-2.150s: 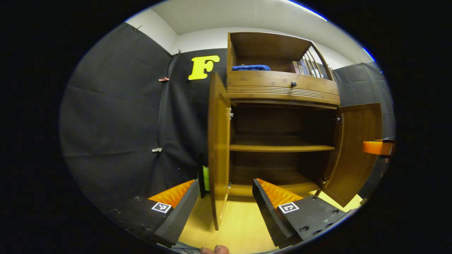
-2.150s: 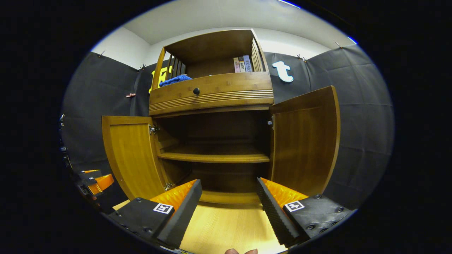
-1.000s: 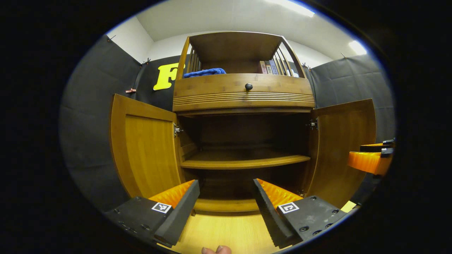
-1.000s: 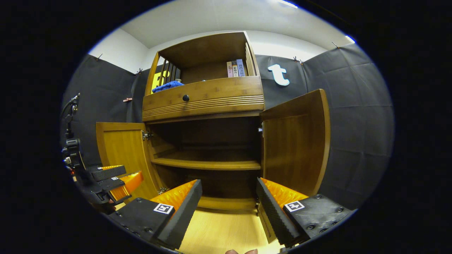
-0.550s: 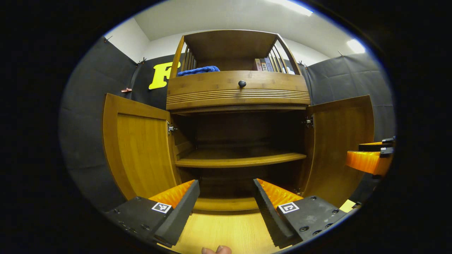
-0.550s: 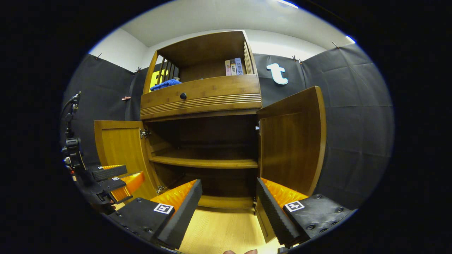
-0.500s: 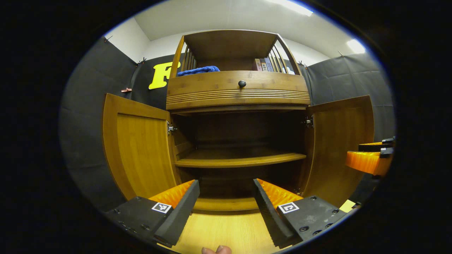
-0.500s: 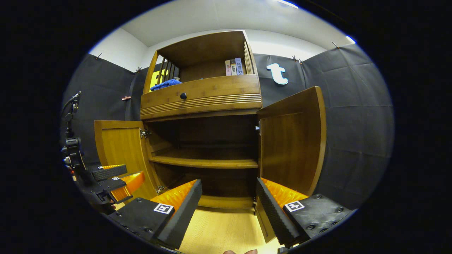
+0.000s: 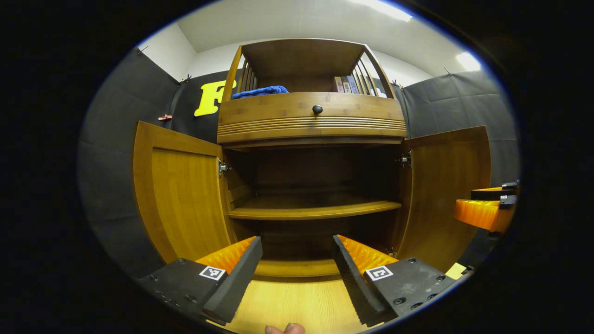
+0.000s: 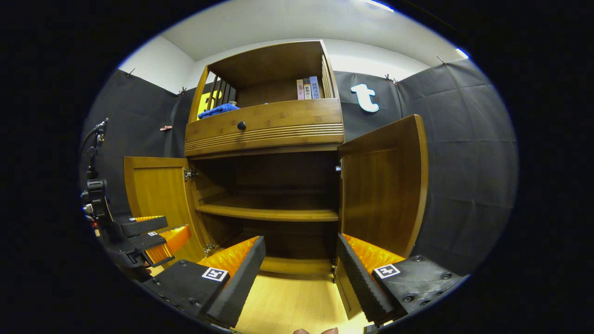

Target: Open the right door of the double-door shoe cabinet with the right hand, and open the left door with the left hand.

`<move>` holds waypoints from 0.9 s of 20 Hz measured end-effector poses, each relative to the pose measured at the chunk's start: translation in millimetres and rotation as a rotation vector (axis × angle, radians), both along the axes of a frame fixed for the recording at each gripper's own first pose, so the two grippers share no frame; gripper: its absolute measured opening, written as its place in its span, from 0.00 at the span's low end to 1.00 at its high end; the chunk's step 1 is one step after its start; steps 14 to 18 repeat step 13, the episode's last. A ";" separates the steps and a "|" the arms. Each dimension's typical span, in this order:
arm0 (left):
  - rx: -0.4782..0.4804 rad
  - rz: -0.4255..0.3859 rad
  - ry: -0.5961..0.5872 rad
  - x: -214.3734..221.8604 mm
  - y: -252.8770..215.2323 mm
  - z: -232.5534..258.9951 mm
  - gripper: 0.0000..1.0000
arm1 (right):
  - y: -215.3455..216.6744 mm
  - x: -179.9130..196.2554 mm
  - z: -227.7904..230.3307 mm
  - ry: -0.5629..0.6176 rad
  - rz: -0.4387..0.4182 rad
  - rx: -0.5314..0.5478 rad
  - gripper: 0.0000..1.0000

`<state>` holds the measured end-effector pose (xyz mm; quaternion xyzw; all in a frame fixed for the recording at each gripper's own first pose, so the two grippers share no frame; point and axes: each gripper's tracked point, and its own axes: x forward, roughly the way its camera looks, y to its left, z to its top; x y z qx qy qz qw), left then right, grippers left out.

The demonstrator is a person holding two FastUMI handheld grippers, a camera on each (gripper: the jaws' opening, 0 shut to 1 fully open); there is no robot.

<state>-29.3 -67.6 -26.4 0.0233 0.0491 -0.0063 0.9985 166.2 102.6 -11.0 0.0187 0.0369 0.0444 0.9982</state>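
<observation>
Light wood-grain floor (image 9: 297,301): the shoe cabinet (image 9: 312,121) was stood directly on it. Middle shelf (image 9: 315,209) inside the cabinet: seen as a bare wooden board. Top shelf (image 10: 269,99), above the drawer front: a folded blue cloth (image 9: 260,91) was laid at its left, and several books (image 10: 307,88) were stood upright at its right.

Book spines (image 10: 307,88) too small; thumb (image 9: 284,329) cut off below

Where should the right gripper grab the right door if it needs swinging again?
Judging by its pose: take the right door by its free vertical edge, opposite the hinge, coming from the front with right gripper fingers either side of the thin panel. No handle shows on this face.
</observation>
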 end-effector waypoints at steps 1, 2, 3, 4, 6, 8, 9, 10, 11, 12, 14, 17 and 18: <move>-0.001 0.000 -0.003 0.0 0.1 0.4 0.92 | -0.4 0.6 0.4 -0.001 -0.001 -0.003 0.98; -0.001 0.001 -0.004 0.6 0.0 -0.4 0.94 | -0.2 0.9 0.1 -0.002 -0.002 -0.004 0.98; 0.001 0.000 -0.004 0.5 0.0 -0.7 0.94 | -0.2 1.3 0.3 -0.002 -0.003 -0.006 0.98; 0.003 0.000 -0.003 -0.7 0.9 -1.7 0.92 | 0.2 0.9 0.1 -0.002 -0.003 -0.006 0.98; 0.004 0.000 -0.004 0.2 1.4 -1.7 0.94 | 1.6 1.2 -0.5 -0.001 -0.002 -0.007 0.98; 0.000 0.000 -0.001 1.2 2.0 -3.2 0.92 | 2.7 1.5 -1.6 0.001 0.000 -0.010 0.98; -0.001 0.000 0.000 1.4 2.5 -2.5 0.92 | 3.2 1.4 -1.3 0.000 0.001 -0.012 0.98; -0.001 0.002 0.001 1.6 3.7 -2.8 0.92 | 3.9 1.5 -0.6 -0.002 0.002 -0.012 0.98; -0.002 0.003 0.001 2.1 3.8 -2.1 0.94 | 4.4 1.9 -0.4 -0.002 0.002 -0.013 0.98; -0.002 0.004 0.001 2.3 3.6 -2.5 0.92 | 4.5 1.5 -0.8 -0.003 0.003 -0.012 1.00; -0.003 0.006 -0.007 2.6 3.8 -0.1 0.92 | 4.7 2.2 0.5 -0.005 0.002 -0.010 1.00; -0.003 0.006 -0.007 2.6 3.8 -0.1 0.92 | 4.7 2.2 0.5 -0.005 0.002 -0.010 1.00; -0.003 0.006 -0.007 2.6 3.8 -0.1 0.92 | 4.7 2.2 0.5 -0.005 0.002 -0.010 1.00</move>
